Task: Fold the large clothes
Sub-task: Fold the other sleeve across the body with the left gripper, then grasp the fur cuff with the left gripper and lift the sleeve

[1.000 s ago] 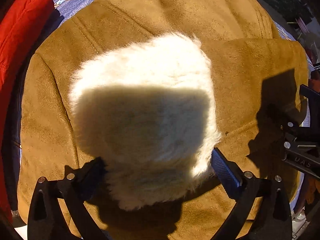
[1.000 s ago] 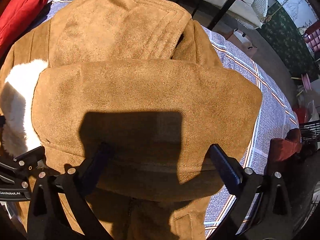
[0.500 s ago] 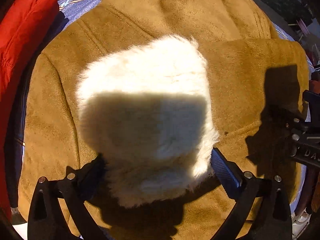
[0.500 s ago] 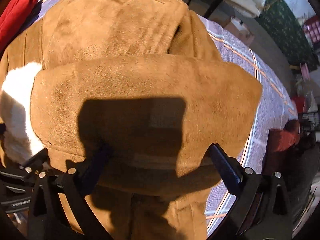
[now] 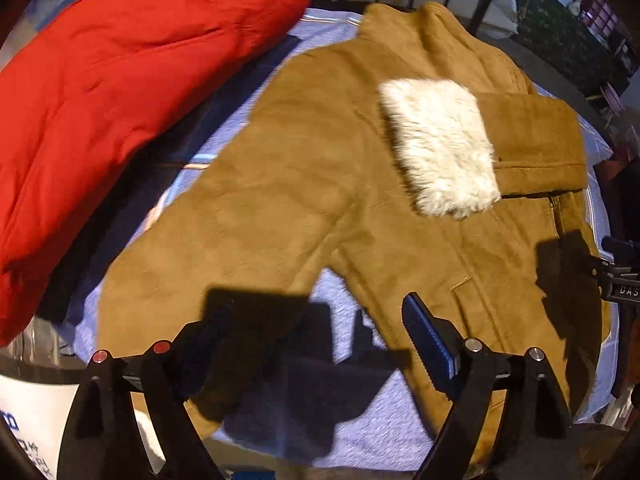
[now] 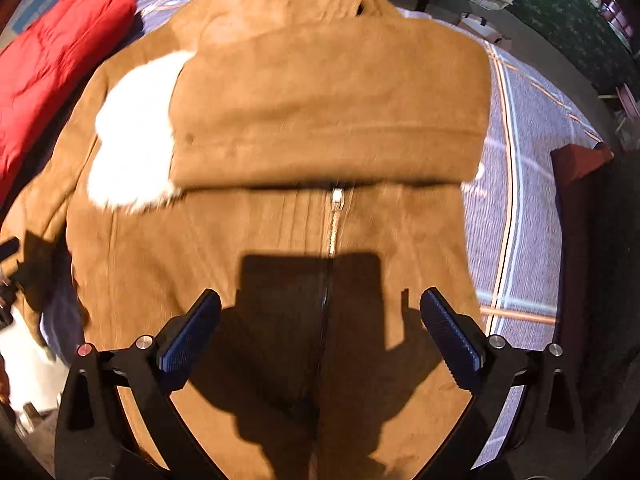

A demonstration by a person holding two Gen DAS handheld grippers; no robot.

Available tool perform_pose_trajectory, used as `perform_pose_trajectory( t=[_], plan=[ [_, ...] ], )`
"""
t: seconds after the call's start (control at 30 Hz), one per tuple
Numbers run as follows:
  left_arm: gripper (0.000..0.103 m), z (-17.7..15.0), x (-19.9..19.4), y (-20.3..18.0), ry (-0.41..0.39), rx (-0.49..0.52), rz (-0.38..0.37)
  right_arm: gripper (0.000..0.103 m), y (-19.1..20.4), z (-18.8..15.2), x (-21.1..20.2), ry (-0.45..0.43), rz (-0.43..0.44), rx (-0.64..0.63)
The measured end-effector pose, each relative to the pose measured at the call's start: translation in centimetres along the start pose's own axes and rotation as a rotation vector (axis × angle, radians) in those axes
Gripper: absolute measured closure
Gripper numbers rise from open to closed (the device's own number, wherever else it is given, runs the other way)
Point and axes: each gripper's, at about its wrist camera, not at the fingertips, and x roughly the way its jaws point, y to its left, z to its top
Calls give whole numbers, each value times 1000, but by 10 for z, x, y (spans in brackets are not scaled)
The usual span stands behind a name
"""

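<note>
The tan jacket (image 6: 280,240) looked thick and rather heavy, with a soft suede-like surface that should not slip between the pads. I judged that it would bend in broad, bulky folds and not in sharp creases, so a hold on a firm edge seemed best: the cuff of the free sleeve (image 5: 224,216), or the hem on both sides of the zipper (image 6: 333,224).

The jacket lay front up on a lilac checked cloth (image 6: 516,208) that covered the tabletop. One sleeve was already folded across the chest, and its white fleece cuff (image 5: 440,148) was turned outward. The other sleeve lay spread to the side, toward a red padded garment (image 5: 120,92) just beside the jacket. The zipper was closed in the part that showed.

The left gripper (image 5: 316,340) hovered over the lower end of the spread sleeve with its jaws wide and empty. The right gripper (image 6: 320,332) hovered over the lower front, also with wide jaws that held nothing.
</note>
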Motion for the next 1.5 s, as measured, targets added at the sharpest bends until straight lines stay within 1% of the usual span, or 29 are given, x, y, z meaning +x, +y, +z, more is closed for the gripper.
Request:
perform_pose_trajectory(
  t=[0.07,0.13,0.23,0.3,0.4,0.43,0.53,0.6,0.63,0.7,0.77,0.8,0.83,0.9,1.0,1.07,1.1,1.13,1.17,1.23,1.3,1.33,1.37,1.47,1.5],
  plan=[
    [23,-16,-13,27,-19,-74,32,5,5,-6,3,17,14,-4],
    [23,-30,-22,61,-22,-183,44,5,13,-7,5,26,18,-22],
    [23,-58,-23,111,9,-376,55,5,30,-4,1,10,21,-76],
    [23,-84,-21,138,35,-505,58,5,42,-1,-5,-10,19,-121],
    [25,-119,-19,161,61,-672,36,5,59,2,-13,-34,22,-177],
    [25,-130,-17,166,72,-729,14,5,65,1,-15,-39,21,-193],
    [26,-166,-4,178,118,-914,-95,5,77,-3,-17,-41,19,-238],
    [28,-191,10,185,138,-1066,-191,5,82,-5,-16,-32,18,-258],
    [29,-204,18,190,141,-1159,-242,5,83,-4,-17,-27,19,-265],
    [29,-228,33,201,111,-1359,-367,5,84,-4,-17,-18,17,-276],
    [29,-247,40,205,61,-1524,-450,5,83,-7,-17,-9,13,-281],
    [29,-251,44,208,26,-1579,-475,5,82,-8,-16,-5,8,-284],
    [29,-250,48,209,-3,-1609,-498,5,81,-8,-17,-2,4,-288],
    [29,-248,57,212,-44,-1651,-507,5,81,-11,-19,1,-3,-297],
    [28,-247,73,208,-61,-1725,-529,5,81,-13,-23,-2,-11,-311],
    [27,-248,78,204,-74,-1747,-529,5,80,-15,-26,-8,-16,-319],
    [28,-248,78,204,-83,-1745,-521,5,81,-15,-27,-9,-17,-321],
    [35,-250,75,209,-93,-1734,-508,5,80,-16,-27,-9,-16,-320],
    [43,-248,70,211,-109,-1716,-499,5,80,-17,-28,-10,-15,-319],
    [69,-244,61,220,-92,-1674,-442,5,78,-17,-28,-12,-15,-315],
    [77,-237,52,226,-82,-1620,-403,5,76,-17,-27,-10,-9,-305],
    [79,-230,45,227,-73,-1575,-370,5,74,-17,-26,-9,-2,-301],
    [81,-220,35,227,-73,-1516,-331,5,73,-18,-26,-9,3,-297],
    [86,-183,6,222,-74,-1297,-190,5,70,-14,-26,-22,20,-290],
    [87,-170,-8,219,-92,-1248,-170,5,68,-12,-26,-26,25,-290]
  ],
)
